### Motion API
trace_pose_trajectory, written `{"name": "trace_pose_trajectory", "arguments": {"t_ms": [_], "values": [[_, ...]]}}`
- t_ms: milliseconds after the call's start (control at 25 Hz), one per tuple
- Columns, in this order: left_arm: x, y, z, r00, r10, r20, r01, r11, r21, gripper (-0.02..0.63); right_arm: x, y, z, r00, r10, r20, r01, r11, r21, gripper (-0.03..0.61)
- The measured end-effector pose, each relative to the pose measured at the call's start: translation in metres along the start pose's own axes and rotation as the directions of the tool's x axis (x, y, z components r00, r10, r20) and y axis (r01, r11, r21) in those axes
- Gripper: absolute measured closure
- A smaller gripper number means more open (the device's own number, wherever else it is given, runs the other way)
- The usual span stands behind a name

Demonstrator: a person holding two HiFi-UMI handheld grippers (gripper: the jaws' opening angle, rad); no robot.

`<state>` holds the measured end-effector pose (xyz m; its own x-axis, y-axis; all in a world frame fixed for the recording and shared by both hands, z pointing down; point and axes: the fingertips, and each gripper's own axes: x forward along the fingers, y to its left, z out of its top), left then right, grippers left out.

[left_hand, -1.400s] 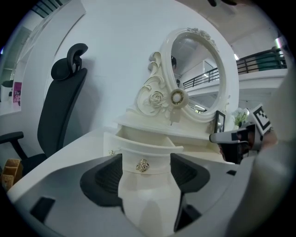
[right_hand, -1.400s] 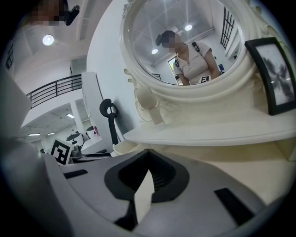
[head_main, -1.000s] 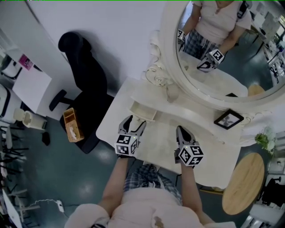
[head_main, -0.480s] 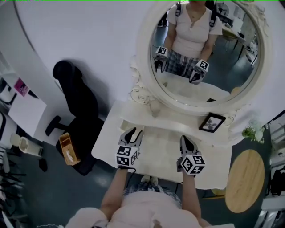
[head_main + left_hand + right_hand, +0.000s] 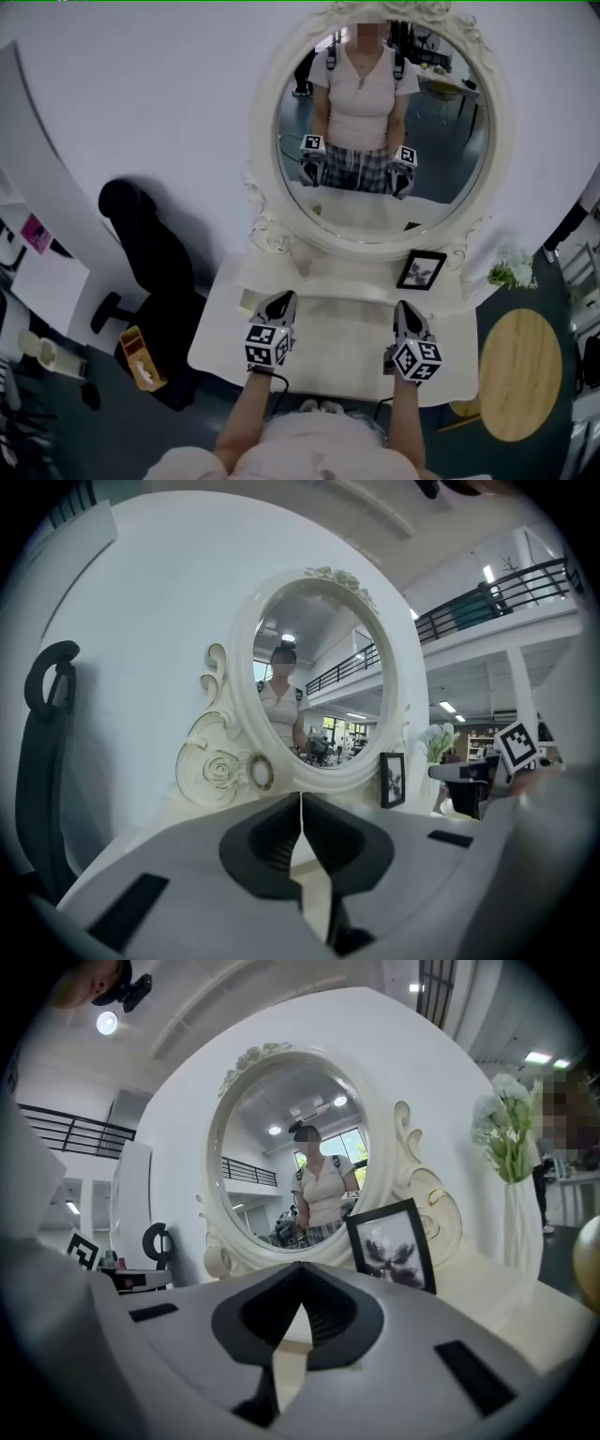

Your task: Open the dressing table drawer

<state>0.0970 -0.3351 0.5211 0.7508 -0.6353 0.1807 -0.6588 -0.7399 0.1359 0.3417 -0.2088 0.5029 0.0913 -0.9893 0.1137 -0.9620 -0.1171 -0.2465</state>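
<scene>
Over the table (image 5: 342, 354) front, left gripper (image 5: 284, 300) has just closed its fingers, pressed together, empty. Right gripper (image 5: 404, 309) fingers also together, empty. Drawer (image 5: 257, 302) sits just left of left gripper, below mirror (image 5: 380, 131).

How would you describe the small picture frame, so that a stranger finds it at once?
Find the big oval mirror with the carved white rim. On the white dressing table, under its lower right edge, stands a small picture frame. Its black border sets it apart from the pale flowers to its right.
</scene>
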Motion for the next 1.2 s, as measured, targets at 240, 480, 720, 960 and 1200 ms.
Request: {"name": "trace_pose_trajectory", "arguments": {"t_ms": [240, 480, 720, 960, 1200], "values": [[0.008, -0.012, 0.006, 0.999, -0.04, 0.002, 0.04, 0.999, -0.002, 0.586, -0.007, -0.017, 0.012, 0.999, -0.029, 0.032, 0.029, 1.0, 0.0, 0.563], [0.012, -0.014, 0.002, 0.999, -0.048, -0.01, 0.048, 0.999, -0.007, 0.586, -0.008, -0.02, 0.021, 0.998, -0.017, 0.064, 0.018, 1.0, -0.013, 0.563], [0.012, -0.011, -0.003, 0.999, -0.032, -0.016, 0.032, 0.999, -0.014, 0.586, -0.005, -0.022, 0.018, 0.999, -0.019, 0.046, 0.02, 1.0, -0.018, 0.563], [0.013, -0.01, -0.005, 1.0, -0.024, -0.02, 0.023, 0.999, -0.022, 0.586, -0.003, -0.024, 0.018, 0.999, -0.016, 0.037, 0.017, 1.0, -0.023, 0.563], [0.014, -0.011, -0.006, 1.0, -0.026, -0.017, 0.025, 0.999, -0.026, 0.586, -0.003, -0.026, 0.02, 0.999, -0.013, 0.034, 0.014, 1.0, -0.023, 0.563]]}}
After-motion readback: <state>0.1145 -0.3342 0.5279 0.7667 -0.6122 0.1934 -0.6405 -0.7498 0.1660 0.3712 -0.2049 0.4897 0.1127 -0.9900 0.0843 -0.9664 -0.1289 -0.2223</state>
